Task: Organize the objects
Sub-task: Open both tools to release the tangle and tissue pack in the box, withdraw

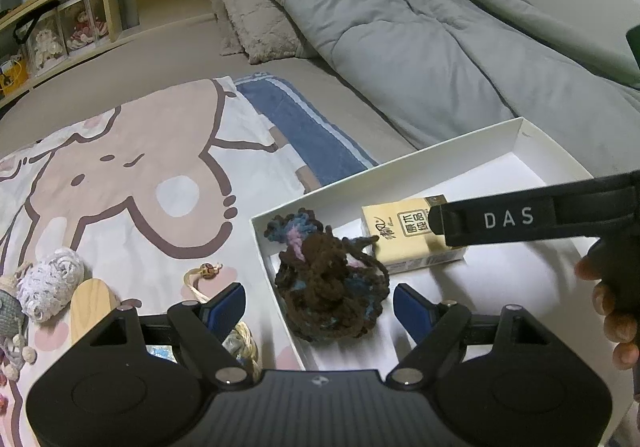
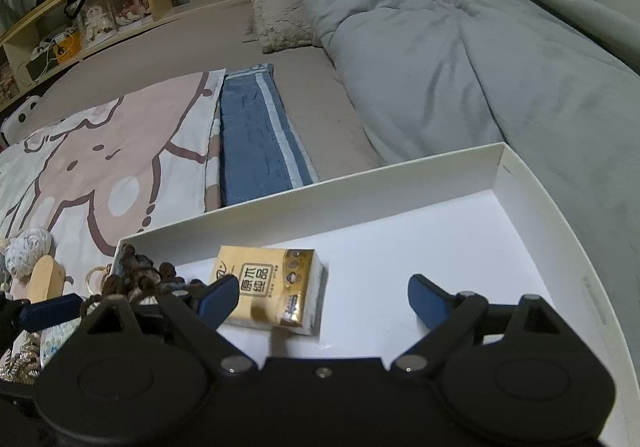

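Now tissue pack [image 2: 272,289] lies untouched between right hand-held gripper's [image 2: 323,297] open jaws.

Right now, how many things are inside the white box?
2: a brown yarn bundle in the white box's left corner, and a yellow tissue pack beside it. The near part is hidden.
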Motion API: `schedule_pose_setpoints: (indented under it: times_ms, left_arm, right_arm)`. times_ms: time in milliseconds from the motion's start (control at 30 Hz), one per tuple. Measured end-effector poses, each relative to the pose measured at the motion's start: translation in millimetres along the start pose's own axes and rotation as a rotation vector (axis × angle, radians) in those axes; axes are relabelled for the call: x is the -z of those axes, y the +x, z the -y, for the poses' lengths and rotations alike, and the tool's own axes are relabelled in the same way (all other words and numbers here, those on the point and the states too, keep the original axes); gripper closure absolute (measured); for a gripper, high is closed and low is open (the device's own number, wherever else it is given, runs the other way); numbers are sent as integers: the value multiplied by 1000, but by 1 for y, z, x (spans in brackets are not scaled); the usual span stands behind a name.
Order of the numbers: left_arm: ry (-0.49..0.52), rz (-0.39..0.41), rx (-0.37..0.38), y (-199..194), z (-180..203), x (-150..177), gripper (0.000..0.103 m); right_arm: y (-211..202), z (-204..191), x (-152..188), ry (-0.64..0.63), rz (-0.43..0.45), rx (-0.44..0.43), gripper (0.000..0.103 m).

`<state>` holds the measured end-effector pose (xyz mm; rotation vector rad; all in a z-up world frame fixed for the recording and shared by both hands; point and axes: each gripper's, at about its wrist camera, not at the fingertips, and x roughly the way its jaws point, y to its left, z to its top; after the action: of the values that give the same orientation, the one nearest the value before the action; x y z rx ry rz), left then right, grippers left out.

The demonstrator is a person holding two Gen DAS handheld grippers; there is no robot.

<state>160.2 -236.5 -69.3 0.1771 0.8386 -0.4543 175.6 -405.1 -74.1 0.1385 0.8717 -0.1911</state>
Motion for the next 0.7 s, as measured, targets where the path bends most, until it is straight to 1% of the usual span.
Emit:
schedule_pose_setpoints:
  times_ms: [200,400,567,700]
  left_arm:
    - [-22,3,5,-13,-3,-3,21]
    - [-43,31,-4,-38,-8,-4,21]
    - [-62,50,-9,-60,-13,-2,21]
    - [-65,63,-18,-77,-15,0,14]
  right_arm:
    - [-13,2,0,16,1,-15,11]
    - [-43,7,2,50,54,-14,11]
    - [-68,2,7,40,90,-12,11]
    - [-85,0,12,51,109,-1,10]
